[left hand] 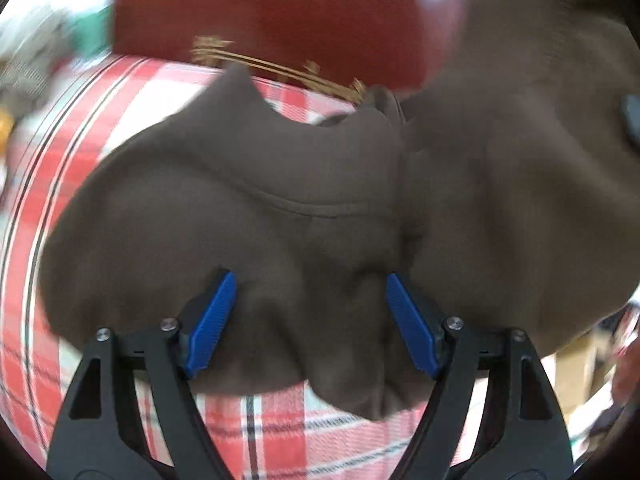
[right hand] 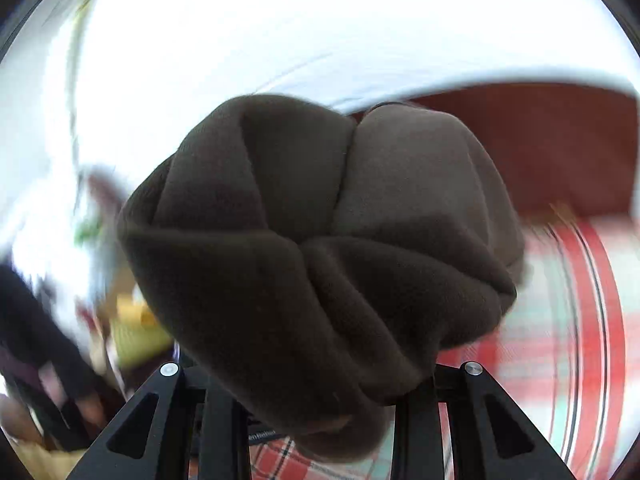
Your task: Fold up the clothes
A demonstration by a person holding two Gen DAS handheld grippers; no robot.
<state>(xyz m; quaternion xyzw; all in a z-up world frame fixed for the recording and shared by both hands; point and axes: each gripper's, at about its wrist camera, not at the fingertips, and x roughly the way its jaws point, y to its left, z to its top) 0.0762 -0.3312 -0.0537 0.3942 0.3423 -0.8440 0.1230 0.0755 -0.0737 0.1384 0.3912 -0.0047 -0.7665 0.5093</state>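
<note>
Left gripper [left hand: 310, 324] with black arms and blue ribbed pads [left hand: 212, 326] is spread wide, released, pads well apart with a hump of the dark brown fleece garment [left hand: 248, 184] bunched between them; contact with the pads not clear. The garment lies just ahead of and under this claw on a red-and-white plaid cloth [left hand: 68, 184], with a curved seam running across ahead of the pads. Right of the claw, more brown fabric rises in a big lifted fold. Beyond the garment, a dark red board with a gold stripe [left hand: 272, 12]. Right gripper [right hand: 320, 392] is buried by a thick wad of the same fleece directly in front of the lens; only its black arms show, fingertips hidden, so cannot tell whether clenched or released. Plaid cloth below and right of that claw, heavy motion blur left.
</note>
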